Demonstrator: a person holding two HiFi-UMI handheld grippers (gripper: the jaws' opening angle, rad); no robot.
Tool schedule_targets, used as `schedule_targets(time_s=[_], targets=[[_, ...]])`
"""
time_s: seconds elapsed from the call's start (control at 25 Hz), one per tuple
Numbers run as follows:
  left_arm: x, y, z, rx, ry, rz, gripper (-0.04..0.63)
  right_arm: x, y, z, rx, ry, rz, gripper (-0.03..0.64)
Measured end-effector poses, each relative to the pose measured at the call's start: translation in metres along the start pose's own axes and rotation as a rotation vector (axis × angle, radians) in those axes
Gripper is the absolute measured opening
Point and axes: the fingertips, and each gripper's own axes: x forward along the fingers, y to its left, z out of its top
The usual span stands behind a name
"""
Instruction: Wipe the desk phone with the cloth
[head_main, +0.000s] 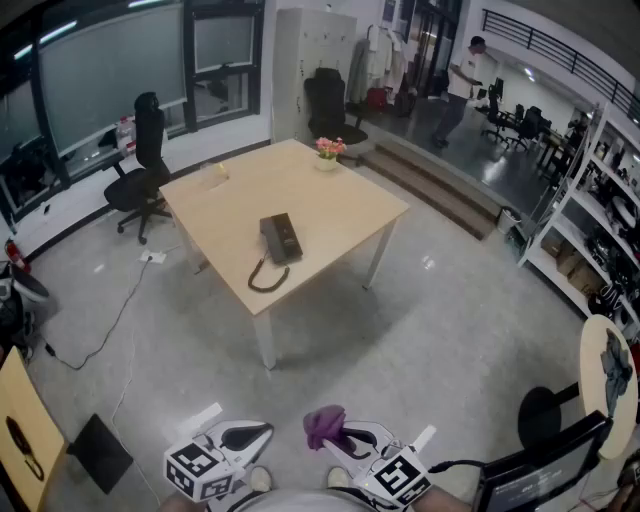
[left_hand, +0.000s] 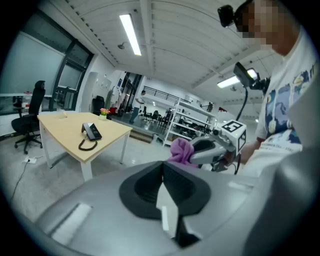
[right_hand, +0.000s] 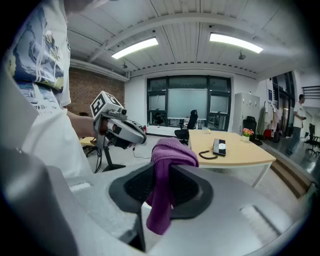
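Note:
A black desk phone (head_main: 282, 238) with a coiled cord (head_main: 268, 277) lies on the light wooden table (head_main: 340, 200), some way ahead of me. It also shows small in the left gripper view as the phone (left_hand: 91, 131) and in the right gripper view as the phone (right_hand: 219, 146). My right gripper (head_main: 325, 432) is shut on a purple cloth (right_hand: 165, 172), which hangs from between its jaws; the cloth (head_main: 325, 424) pokes up at the bottom of the head view. My left gripper (head_main: 262, 433) is shut with nothing in it, close beside the right one, both over the floor.
A small flower pot (head_main: 328, 152) stands at the table's far edge. Black office chairs (head_main: 142, 165) stand left and behind the table. A cable (head_main: 115, 315) trails across the floor at left. Shelving (head_main: 600, 230) lines the right side. A person (head_main: 465, 85) stands far back.

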Motion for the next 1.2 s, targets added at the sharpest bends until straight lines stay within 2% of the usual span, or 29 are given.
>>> schedule_targets(time_s=[0.2, 0.4, 0.68, 0.96, 1.2], targets=[[-0.037, 0.023, -0.017, -0.035, 0.005, -0.007, 0.005, 0.032, 0.025, 0.025, -0.010, -0.022, -0.009, 0.089], [-0.071, 0.042, -0.025, -0.013, 0.040, -0.017, 0.005, 0.054, 0.050, 0.040, 0.021, -0.027, -0.028, 0.089], [-0.070, 0.049, -0.030, -0.008, 0.049, -0.111, 0.005, 0.055, 0.059, 0.044, 0.075, -0.006, -0.112, 0.089], [-0.037, 0.051, -0.028, -0.007, 0.069, -0.176, 0.005, 0.043, 0.037, 0.030, 0.119, 0.023, -0.171, 0.089], [0.001, 0.088, 0.002, -0.051, 0.054, -0.120, 0.005, 0.061, -0.027, 0.028, 0.135, -0.003, -0.139, 0.089]])
